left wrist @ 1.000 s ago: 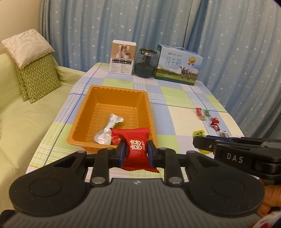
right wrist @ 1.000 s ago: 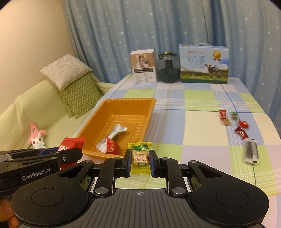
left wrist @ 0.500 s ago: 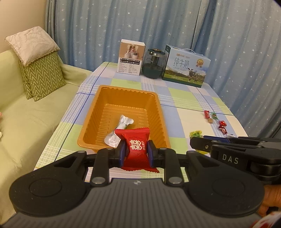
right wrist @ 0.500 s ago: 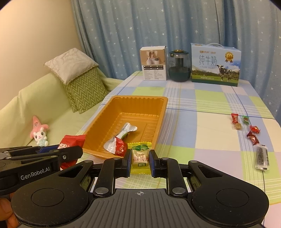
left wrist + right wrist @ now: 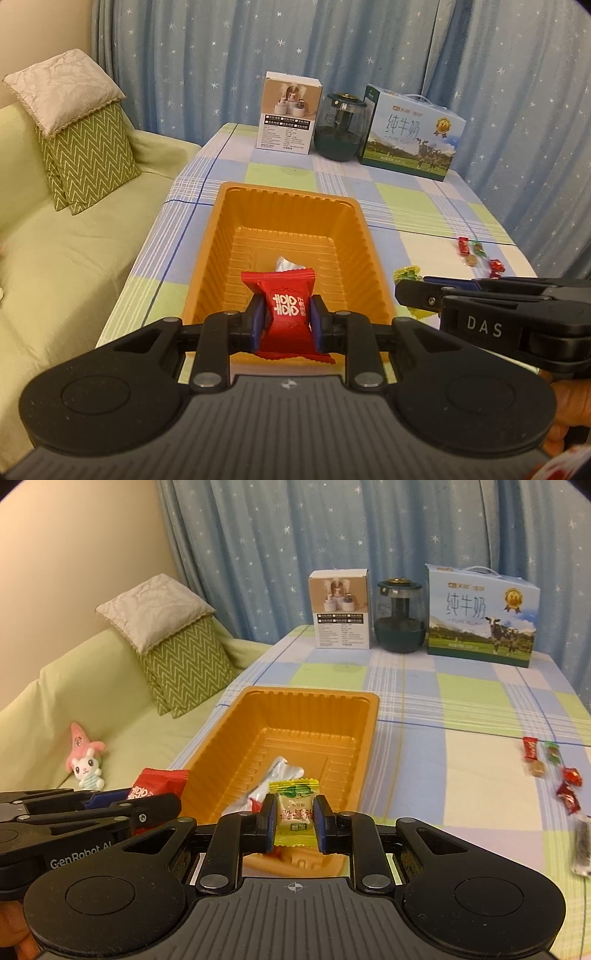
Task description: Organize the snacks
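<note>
Both sets of jaws are clamped on a snack right now: the left gripper has a red packet with white characters pinched between its blue pads, and the right gripper is squeezing a yellow-green wrapped candy the same way. Each one hangs over the near end of the orange tray, which sits on the checkered tablecloth. Inside the tray there's already one piece, a silver and red wrapper lying on the ribbed floor, mostly hidden behind the held snacks. Off to the right side of the cloth, well apart from the tray, a little cluster of loose candies is scattered, with a dark wrapped bar just beside them toward the near edge. At the far end of the table stand a white box, a dark glass jar and a milk carton box in a row. The green sofa on the left has two cushions stacked up, and a pink plush toy sits on the seat.
</note>
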The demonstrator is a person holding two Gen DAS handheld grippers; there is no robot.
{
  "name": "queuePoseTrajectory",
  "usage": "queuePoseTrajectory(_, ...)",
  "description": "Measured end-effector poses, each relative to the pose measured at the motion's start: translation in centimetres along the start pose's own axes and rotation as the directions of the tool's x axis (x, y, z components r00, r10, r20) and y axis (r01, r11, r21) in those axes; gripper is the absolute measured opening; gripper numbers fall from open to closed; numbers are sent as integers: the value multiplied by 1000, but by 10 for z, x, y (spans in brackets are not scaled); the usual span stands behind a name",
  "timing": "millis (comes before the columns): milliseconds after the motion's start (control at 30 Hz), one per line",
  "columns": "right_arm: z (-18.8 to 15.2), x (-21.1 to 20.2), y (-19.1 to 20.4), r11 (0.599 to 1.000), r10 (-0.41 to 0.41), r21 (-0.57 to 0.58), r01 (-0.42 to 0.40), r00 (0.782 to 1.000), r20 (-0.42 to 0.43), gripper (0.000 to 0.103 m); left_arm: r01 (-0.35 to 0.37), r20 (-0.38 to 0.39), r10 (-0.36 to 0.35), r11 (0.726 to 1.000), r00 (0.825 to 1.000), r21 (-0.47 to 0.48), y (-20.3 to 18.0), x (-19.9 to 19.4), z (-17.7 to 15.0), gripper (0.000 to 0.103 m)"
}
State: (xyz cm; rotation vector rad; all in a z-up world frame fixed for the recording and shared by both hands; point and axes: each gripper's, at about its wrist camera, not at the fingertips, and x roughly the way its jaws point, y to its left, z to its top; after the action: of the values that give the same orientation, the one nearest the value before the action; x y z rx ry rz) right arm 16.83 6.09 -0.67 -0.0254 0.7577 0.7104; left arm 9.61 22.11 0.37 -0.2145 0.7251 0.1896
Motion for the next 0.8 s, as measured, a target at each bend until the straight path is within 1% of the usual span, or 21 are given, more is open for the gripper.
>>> queuePoseTrajectory(367, 25, 51, -18, 1000, 3, 22, -2, 1000, -26, 21, -1, -28, 2, 999, 1000, 38, 10, 54, 30, 23)
queuePoseTrajectory(633, 36, 75, -27, 999, -1, 39, 3, 999, -34, 21, 2, -38, 0, 998, 999, 57, 17, 86, 45, 23)
queuePoseTrajectory(800, 39, 85, -31, 999, -1, 51, 3, 999, -41, 21, 10, -52, -7, 998, 999, 65, 21, 103, 47, 23)
